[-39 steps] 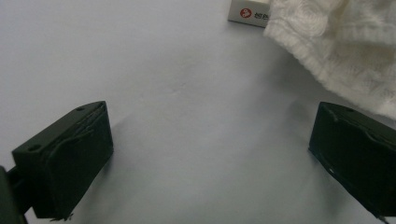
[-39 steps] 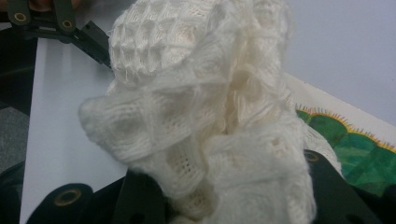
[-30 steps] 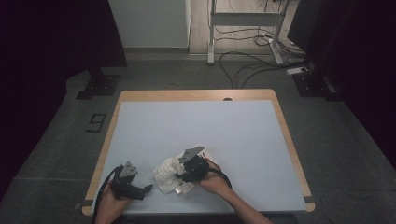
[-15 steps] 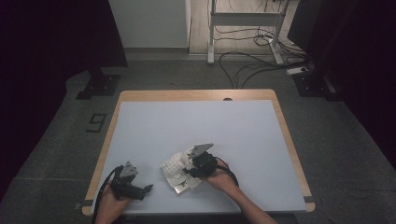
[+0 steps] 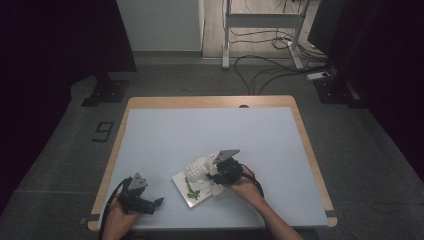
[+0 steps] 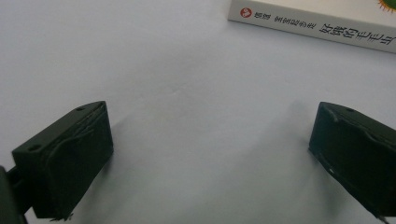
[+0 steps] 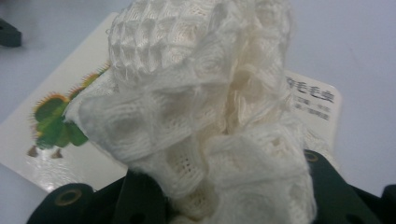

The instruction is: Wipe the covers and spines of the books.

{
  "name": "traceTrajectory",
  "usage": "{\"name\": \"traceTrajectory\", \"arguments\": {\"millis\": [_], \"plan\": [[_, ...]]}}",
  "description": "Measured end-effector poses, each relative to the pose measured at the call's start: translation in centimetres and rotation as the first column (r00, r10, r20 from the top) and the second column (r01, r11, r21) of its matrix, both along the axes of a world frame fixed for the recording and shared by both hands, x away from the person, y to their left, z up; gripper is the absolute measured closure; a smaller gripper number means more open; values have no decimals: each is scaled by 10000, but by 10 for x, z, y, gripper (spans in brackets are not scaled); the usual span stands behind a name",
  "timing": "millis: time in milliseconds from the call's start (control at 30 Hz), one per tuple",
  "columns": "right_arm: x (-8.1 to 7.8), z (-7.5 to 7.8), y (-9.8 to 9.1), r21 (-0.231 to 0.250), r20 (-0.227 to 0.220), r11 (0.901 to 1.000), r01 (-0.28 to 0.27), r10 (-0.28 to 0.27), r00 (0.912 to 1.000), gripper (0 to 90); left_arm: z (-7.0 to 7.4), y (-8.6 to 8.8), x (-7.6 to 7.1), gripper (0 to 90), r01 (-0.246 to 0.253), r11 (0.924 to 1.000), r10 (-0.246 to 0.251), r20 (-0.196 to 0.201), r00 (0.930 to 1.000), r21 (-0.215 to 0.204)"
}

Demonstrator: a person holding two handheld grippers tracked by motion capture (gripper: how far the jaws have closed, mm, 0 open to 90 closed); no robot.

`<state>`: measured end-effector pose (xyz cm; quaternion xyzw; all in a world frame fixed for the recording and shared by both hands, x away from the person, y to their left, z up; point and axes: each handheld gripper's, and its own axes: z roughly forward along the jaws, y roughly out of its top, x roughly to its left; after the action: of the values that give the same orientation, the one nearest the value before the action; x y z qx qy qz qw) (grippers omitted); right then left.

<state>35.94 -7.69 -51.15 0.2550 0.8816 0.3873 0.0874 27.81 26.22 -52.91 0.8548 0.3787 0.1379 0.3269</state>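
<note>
A crumpled white knitted cloth (image 7: 196, 107) bunches up from between the jaws of my right gripper (image 7: 210, 205), which is shut on it. In the high view this cloth (image 5: 199, 169) hangs over a white book (image 5: 189, 196) whose cover bears a green creature, and the right gripper (image 5: 220, 172) sits at the cloth's right side. The book's cover (image 7: 60, 140) lies flat beneath the cloth. My left gripper (image 5: 156, 202) rests near the table's front left, open, with nothing between its jaws. Ahead of the left gripper (image 6: 210, 154) lies the book's spine (image 6: 317, 23) with printed characters.
The pale blue table top (image 5: 210, 135) has a wooden rim (image 5: 210, 101). Beyond the table stand a black stand base (image 5: 102, 92), a white cabinet (image 5: 160, 25) and a metal frame with cables (image 5: 260, 45) on the grey floor.
My right gripper has shifted to the right across the table with the white cloth in it. The left gripper has stayed where it was.
</note>
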Motion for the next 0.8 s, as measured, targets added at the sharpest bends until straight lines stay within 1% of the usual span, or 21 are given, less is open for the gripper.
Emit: {"name": "traceTrajectory", "arguments": {"millis": [200,400,500,633,800], "plan": [[7,0,-13,-110,46,9989,455,-454,9990,622,0,0,0,0,0,10000,0,0,10000,-1],[12,0,-24,-160,53,9970,761,-760,9971,622,0,0,0,0,0,10000,0,0,10000,-2],[14,0,-29,-272,93,9952,937,-934,9956,620,0,0,0,0,1,10000,-1,-2,10000,-1],[18,-1,-37,-128,-48,9922,1241,-1242,9922,621,0,0,0,0,1,10000,-1,-3,10000,-4],[18,-1,-38,-214,-9,9915,1284,-1285,9917,621,0,0,0,0,2,10000,-2,-4,10000,0]]}}
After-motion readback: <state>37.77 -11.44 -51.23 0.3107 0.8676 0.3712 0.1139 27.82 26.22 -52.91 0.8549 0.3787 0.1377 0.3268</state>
